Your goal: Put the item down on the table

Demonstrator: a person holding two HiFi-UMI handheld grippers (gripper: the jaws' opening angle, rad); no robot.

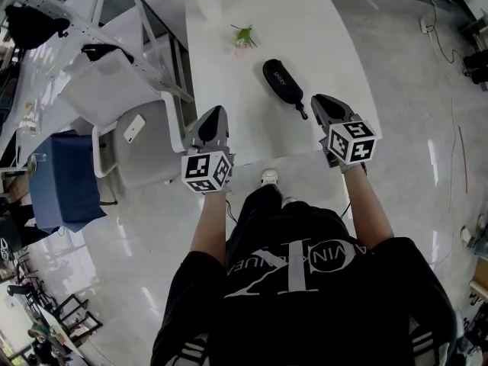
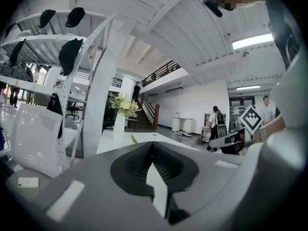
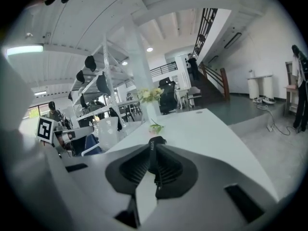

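- While the black case lies flat on the white surface, neither tool touches it; the put-down step reads as done.
- Right hand-held gripper: jaws together, nothing caught that I can make out. Tips hang just beside the case's strap end, above the surface near its front edge.
- Right gripper view: the case shows just beyond the closed tips.
- Left hand-held gripper: jaws together, empty, over the front left corner, well apart from the case.
- Flower sprig lies farther back on the surface, clear of everything.
- Next, by my judgement: draw both tools back toward the body. Keep the right one off the strap so the case isn't dragged.
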